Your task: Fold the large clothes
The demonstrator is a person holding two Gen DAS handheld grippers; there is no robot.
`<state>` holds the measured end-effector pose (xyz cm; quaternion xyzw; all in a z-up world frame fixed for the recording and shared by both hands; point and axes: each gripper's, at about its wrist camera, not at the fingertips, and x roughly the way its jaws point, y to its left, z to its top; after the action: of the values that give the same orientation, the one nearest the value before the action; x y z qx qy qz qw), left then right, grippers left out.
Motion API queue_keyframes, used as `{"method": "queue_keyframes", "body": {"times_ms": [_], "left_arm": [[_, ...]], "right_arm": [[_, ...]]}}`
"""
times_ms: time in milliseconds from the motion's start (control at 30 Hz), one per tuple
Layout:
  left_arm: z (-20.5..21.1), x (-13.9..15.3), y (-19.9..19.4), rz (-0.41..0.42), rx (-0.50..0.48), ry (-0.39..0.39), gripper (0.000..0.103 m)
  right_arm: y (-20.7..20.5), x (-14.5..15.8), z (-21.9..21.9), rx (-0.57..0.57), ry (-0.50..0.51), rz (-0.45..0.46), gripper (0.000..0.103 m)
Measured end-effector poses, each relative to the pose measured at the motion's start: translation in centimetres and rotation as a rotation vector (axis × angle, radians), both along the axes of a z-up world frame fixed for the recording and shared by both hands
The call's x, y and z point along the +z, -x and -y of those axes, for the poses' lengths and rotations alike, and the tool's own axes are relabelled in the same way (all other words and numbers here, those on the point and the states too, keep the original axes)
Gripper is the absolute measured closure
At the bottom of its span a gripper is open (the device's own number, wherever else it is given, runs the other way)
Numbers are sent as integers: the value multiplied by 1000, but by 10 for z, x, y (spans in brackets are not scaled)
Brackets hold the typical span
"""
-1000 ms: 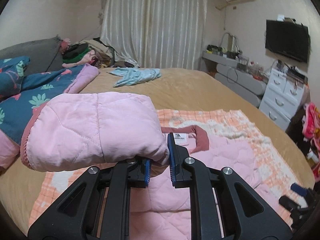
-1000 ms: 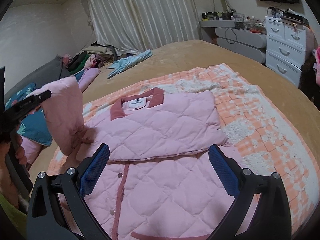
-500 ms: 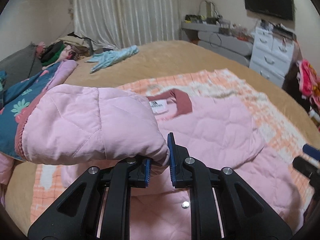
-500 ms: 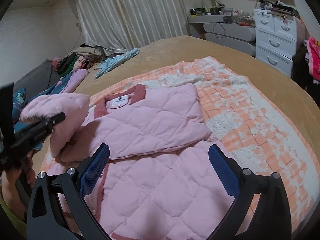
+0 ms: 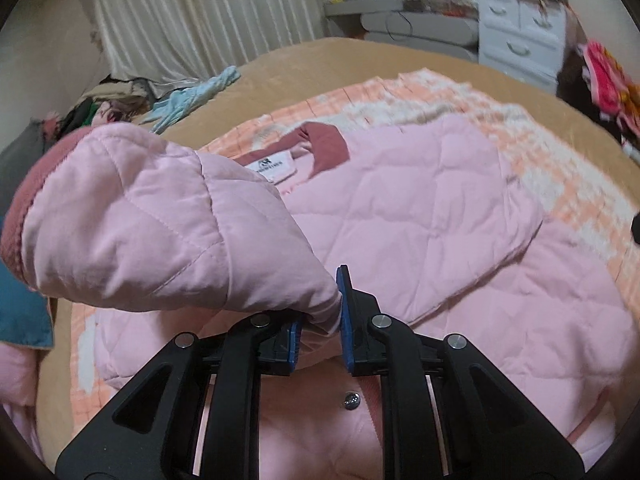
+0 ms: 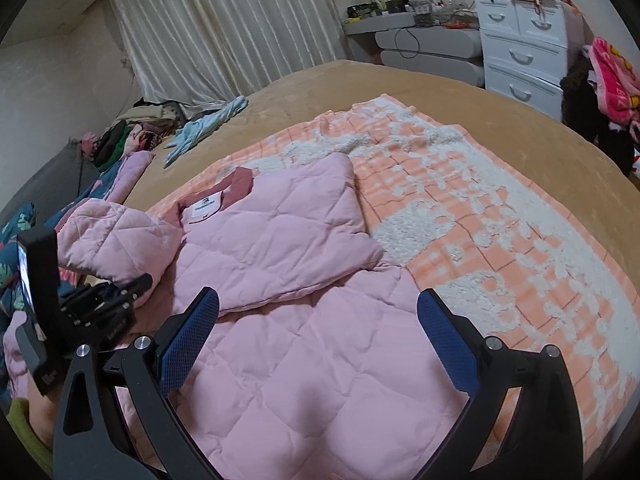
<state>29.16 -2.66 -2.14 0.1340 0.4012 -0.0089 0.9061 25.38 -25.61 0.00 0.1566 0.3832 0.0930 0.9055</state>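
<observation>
A pink quilted jacket (image 6: 304, 328) with a dark rose collar (image 6: 240, 186) lies flat on an orange-and-white blanket (image 6: 460, 216). One side is folded across its chest (image 5: 416, 216). My left gripper (image 5: 320, 316) is shut on the jacket's other sleeve (image 5: 136, 220), holding it above the collar end with its rose cuff at the left. That sleeve (image 6: 120, 236) and the left gripper (image 6: 132, 284) also show at the left of the right wrist view. My right gripper (image 6: 320, 344) is open over the jacket's lower front, with nothing between its fingers.
The blanket lies on a tan bed (image 6: 400, 84). A light blue garment (image 6: 204, 128) and a heap of clothes (image 6: 136, 128) lie at the far left. A patterned teal quilt (image 6: 12, 232) is at the left edge. White drawers (image 6: 520, 52) stand to the right.
My left gripper has come down and in toward the jacket with the sleeve in it, rolling as it went. My right gripper has edged lower over the jacket and stayed open.
</observation>
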Motion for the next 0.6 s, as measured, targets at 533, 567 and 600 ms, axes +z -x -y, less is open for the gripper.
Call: {"method": "queue_keyframes", "body": {"times_ms": [533, 567, 600], "left_arm": [[25, -18, 5, -52, -99, -31, 79], [27, -17, 6, -56, -111, -21, 74], [29, -16, 8, -66, -123, -9, 71]], "right_arm": [[-7, -9, 16, -47, -12, -23, 4], [-7, -9, 18, -52, -13, -24, 4], [-8, -9, 19, -54, -15, -25, 4]]}}
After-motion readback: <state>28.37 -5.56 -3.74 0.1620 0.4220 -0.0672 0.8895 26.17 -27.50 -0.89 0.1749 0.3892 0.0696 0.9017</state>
